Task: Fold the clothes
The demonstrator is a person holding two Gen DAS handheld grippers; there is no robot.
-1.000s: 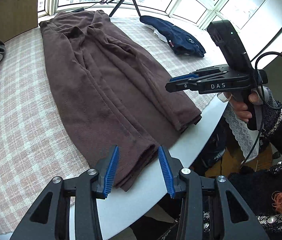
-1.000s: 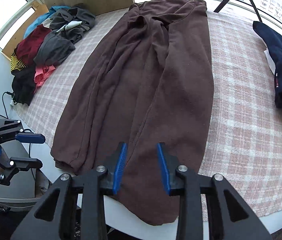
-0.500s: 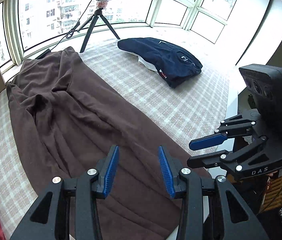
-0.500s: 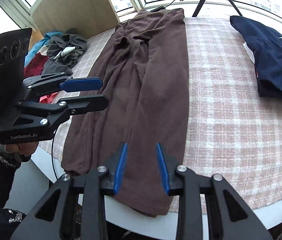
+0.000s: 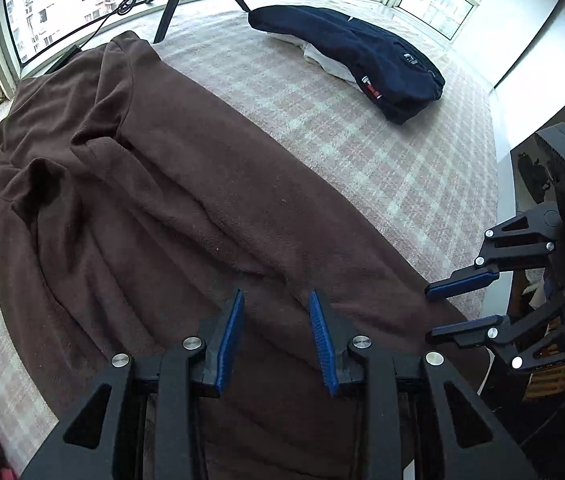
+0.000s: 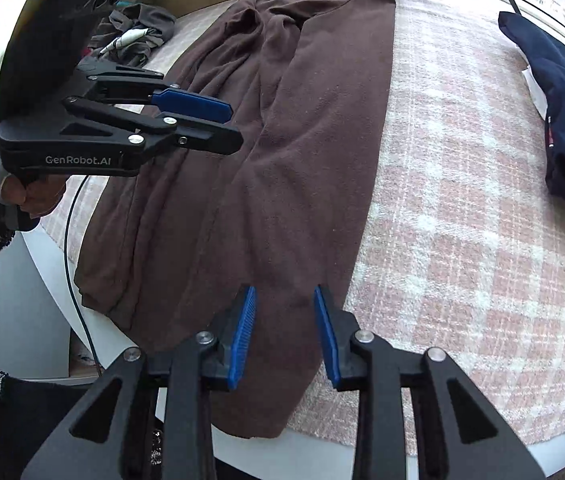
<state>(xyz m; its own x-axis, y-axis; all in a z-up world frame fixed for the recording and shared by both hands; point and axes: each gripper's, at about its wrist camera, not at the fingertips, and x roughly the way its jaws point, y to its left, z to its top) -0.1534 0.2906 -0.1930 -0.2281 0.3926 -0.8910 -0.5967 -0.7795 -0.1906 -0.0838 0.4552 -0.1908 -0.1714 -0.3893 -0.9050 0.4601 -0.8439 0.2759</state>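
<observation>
Left tool [image 5: 276, 334]: black two-finger tool with blue ribbed pads, pointing steeply down over the lower leg part of the brown trousers; jaws closing, pads apart, fabric seen below the gap but nothing pinched.
Right tool [image 6: 284, 330]: same make, over the hem end of the right-hand trouser leg near the table's front edge; jaws parted with cloth under the gap, pads not pressing it.
Brown fleece trousers [image 5: 170, 200]: spread lengthwise on the table, waistband toward the windows, legs side by side and creased, hems at the near rim.
Table [image 6: 462, 240]: covered by a pink and white checked cloth; white rim at the front.
Dark navy folded garment [image 5: 366, 56]: lying on the far right of the table, well apart from the trousers, over something white.
Pile of grey and mixed clothes [image 6: 138, 32]: loose heap at the far left corner, no container around it.
Hand [image 6: 30, 196]: grips the left tool's handle, dark knitted sleeve at the wrist.
Change from a second ago: the left tool has moved from the left hem inward, over the trousers and close beside the right tool; both gaps are narrower.
</observation>
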